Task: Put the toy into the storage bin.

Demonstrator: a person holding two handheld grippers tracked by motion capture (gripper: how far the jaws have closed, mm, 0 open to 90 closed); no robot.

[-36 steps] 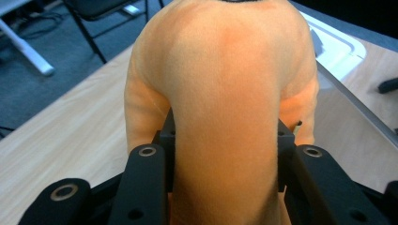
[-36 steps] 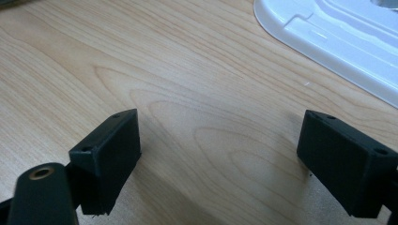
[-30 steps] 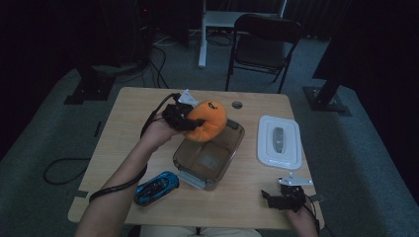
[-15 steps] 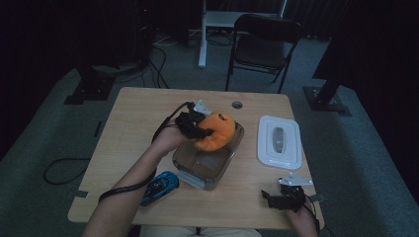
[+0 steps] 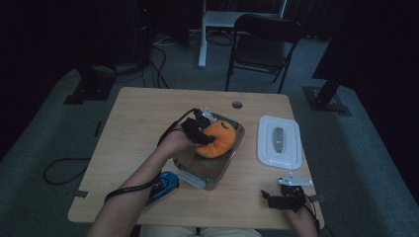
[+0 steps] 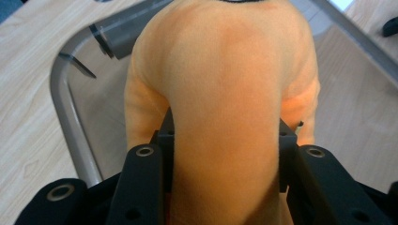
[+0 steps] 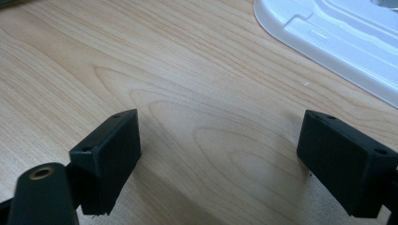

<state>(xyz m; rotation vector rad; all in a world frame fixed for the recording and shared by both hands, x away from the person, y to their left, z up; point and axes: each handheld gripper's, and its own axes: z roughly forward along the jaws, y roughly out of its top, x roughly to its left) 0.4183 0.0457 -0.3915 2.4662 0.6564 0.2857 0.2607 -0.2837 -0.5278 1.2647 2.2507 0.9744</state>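
An orange plush toy (image 5: 217, 139) sits low inside a clear plastic box (image 5: 233, 155) at the table's middle. My left gripper (image 5: 203, 136) is shut on the toy, its black pads pressing into the soft orange body (image 6: 225, 93) from both sides, with the box's rim (image 6: 70, 117) around it. Near the front right corner of the table my right gripper (image 5: 276, 198) rests open; nothing lies between its jaws, only bare wood (image 7: 211, 122).
A white lid (image 5: 279, 141) lies to the right of the box, and its edge (image 7: 328, 33) lies just ahead of the right gripper. A blue toy car (image 5: 163, 184) sits by the left forearm. A chair (image 5: 262, 44) stands beyond the table.
The left gripper has carried the orange toy down and toward the right, from above the box into it. The right gripper has stayed in place.
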